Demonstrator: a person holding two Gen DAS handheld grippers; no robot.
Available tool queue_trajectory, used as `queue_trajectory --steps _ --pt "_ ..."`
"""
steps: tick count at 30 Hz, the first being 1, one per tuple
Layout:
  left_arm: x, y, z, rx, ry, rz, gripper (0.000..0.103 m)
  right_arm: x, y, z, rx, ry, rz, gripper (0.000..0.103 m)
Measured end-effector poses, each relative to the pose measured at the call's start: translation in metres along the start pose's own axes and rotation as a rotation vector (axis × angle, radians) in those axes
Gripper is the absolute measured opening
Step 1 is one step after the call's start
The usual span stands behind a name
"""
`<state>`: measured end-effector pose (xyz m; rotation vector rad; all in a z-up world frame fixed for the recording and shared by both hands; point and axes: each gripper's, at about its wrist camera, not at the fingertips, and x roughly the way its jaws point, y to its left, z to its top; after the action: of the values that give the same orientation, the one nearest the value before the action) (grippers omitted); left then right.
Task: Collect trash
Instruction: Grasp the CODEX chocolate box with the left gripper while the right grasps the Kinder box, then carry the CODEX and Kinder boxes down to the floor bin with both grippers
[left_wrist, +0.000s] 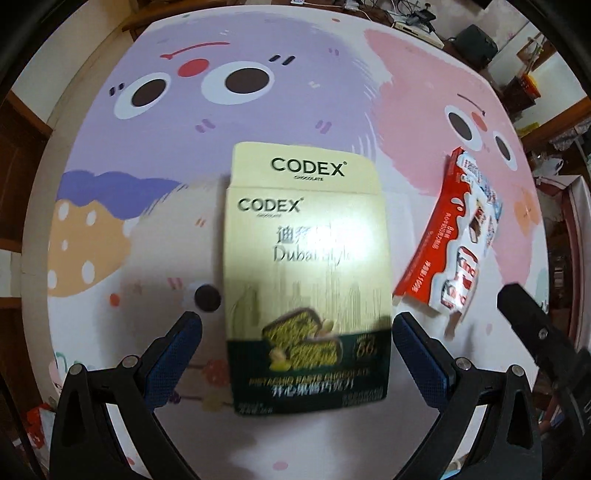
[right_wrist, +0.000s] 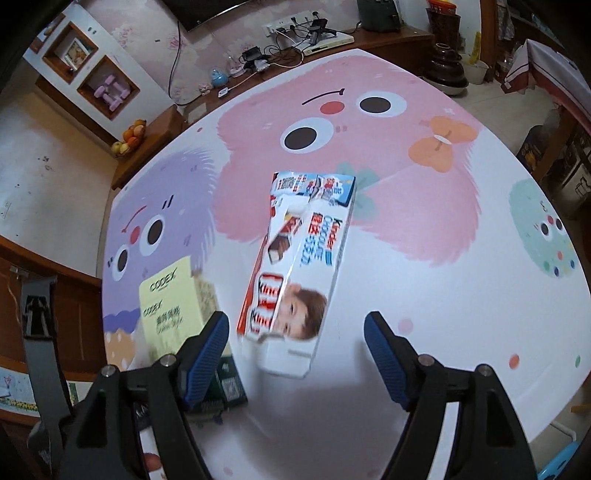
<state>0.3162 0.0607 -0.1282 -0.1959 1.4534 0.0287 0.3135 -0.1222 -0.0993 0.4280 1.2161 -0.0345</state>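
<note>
A cream and green Codex chocolate box (left_wrist: 306, 273) lies flat on the cartoon-print table (left_wrist: 221, 122). My left gripper (left_wrist: 297, 325) stands open above it, one blue pad on each side of its lower part, neither pressing on it. A red and white Kinder chocolate box (right_wrist: 299, 269) lies to the right, its flap end open. My right gripper (right_wrist: 295, 332) is open over its near end, pads clear of the carton. The Kinder box (left_wrist: 450, 240) also shows at the right of the left wrist view, and the Codex box (right_wrist: 173, 310) sits at the left of the right wrist view.
The table's round edge (right_wrist: 110, 206) drops off to the floor on the left. Behind it stands a low wooden cabinet (right_wrist: 369, 37) with cables, a power strip and a fruit bowl (right_wrist: 129, 142). The right gripper's black body (left_wrist: 535, 332) reaches into the left wrist view.
</note>
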Motion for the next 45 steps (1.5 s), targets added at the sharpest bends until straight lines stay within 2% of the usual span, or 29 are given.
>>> queue_trajectory --steps 8,10,16,18,23,25,28,30,33,40,45 --pt "0.031 -0.006 0.013 -0.013 0.062 0.066 0.102 0.032 0.003 0.019 0.031 0.047 -0.038 0.079" --pt "0.031 -0.005 0.014 -0.001 0.043 0.094 0.102 0.04 0.007 0.021 0.026 0.057 -0.056 0.08" --pt "0.034 0.009 0.018 -0.017 0.041 0.126 0.101 0.061 0.017 0.024 0.009 0.091 -0.152 0.08" --pt "0.033 0.011 0.018 -0.018 0.032 0.127 0.099 0.066 0.023 0.023 -0.01 0.086 -0.191 0.083" --pt "0.025 0.004 0.011 0.001 0.01 0.125 0.092 0.075 0.04 0.019 -0.087 0.09 -0.309 0.084" --pt "0.024 0.002 0.008 0.016 0.007 0.122 0.092 0.073 0.04 0.017 -0.087 0.069 -0.308 0.081" --pt "0.022 -0.001 0.003 0.03 -0.002 0.119 0.091 0.068 0.038 0.013 -0.09 0.054 -0.303 0.069" --pt "0.026 0.0 0.001 0.044 -0.005 0.116 0.091 0.061 0.031 0.01 -0.078 0.035 -0.281 0.052" --pt "0.025 -0.006 -0.004 0.066 -0.01 0.114 0.091 0.055 0.023 0.007 -0.065 0.03 -0.243 0.039" --pt "0.007 -0.014 -0.031 0.094 -0.039 0.089 0.091 0.02 0.002 -0.012 -0.03 0.015 -0.162 0.035" --pt "-0.02 -0.012 -0.056 0.122 -0.07 0.06 0.091 -0.019 -0.013 -0.042 -0.015 0.006 -0.091 0.035"
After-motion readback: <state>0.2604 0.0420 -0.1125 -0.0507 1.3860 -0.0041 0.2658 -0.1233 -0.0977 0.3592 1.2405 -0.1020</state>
